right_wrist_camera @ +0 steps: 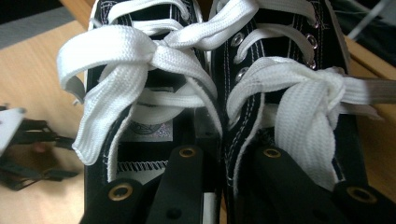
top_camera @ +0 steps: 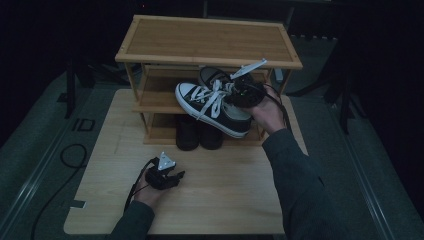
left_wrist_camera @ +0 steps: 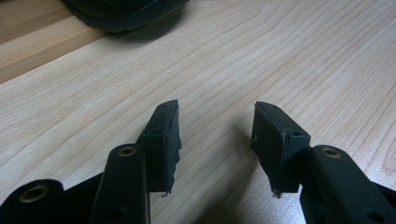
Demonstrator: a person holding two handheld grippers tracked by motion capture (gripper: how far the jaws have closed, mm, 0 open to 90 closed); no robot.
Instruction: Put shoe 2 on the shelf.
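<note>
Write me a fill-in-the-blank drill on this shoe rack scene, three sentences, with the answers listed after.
1. The right gripper holds a pair of black sneakers with ____ laces.
2. The left gripper rests on the table with its jaws ____ and nothing between them.
3. A pair of dark shoes stands on the ____ shelf of the wooden rack.

Missing words: white; open; bottom

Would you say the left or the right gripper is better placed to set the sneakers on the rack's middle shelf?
Right. The right gripper is shut on the pair of sneakers beside the middle shelf; the left gripper rests open on the table, away from the rack.
</note>
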